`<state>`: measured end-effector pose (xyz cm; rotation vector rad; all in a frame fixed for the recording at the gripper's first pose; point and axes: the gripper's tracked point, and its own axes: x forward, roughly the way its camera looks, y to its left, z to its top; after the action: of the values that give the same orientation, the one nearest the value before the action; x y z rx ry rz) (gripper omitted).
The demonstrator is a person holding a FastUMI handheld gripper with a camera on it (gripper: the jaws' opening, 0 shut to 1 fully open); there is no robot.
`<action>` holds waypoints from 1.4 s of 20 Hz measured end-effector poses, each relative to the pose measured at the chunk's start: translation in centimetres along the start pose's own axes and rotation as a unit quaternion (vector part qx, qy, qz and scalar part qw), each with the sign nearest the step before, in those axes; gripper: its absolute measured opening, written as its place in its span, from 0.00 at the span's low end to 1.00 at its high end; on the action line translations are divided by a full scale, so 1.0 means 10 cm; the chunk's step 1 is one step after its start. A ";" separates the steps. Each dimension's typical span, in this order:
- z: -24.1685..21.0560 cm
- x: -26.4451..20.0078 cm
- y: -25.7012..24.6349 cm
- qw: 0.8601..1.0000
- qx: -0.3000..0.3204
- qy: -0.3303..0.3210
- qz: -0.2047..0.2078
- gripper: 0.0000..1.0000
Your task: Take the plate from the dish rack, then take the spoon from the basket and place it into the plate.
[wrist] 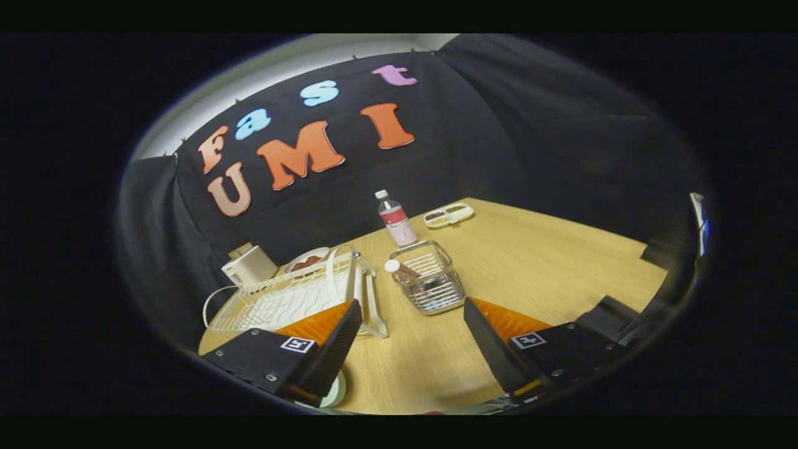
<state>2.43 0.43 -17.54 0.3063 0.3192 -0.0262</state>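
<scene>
My gripper (pixel 411 305) hangs above the wooden table (pixel 536 274), open, with nothing between its fingers. Just ahead of the fingers stands a wire basket (pixel 430 284). A spoon (pixel 399 269) with a white handle end leans out of it to the left. Beside the basket, beyond my left finger (pixel 330 333), lies the white dish rack (pixel 280 302); I see no plate standing in it. A pale round rim (pixel 340 390), apparently the plate, peeks out on the table from under the left finger; most of it is hidden.
A capped bottle (pixel 396 218) with a red label stands behind the basket. A divided snack tray (pixel 449 214) lies at the table's far edge. A white box (pixel 249 265) and a bowl of red pieces (pixel 305 259) sit behind the rack.
</scene>
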 end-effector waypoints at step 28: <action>0.32 0.52 0.19 0.984 -0.162 -0.075 -0.020 0.10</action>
<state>8.47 1.36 -15.70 -0.0251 0.1764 -0.0362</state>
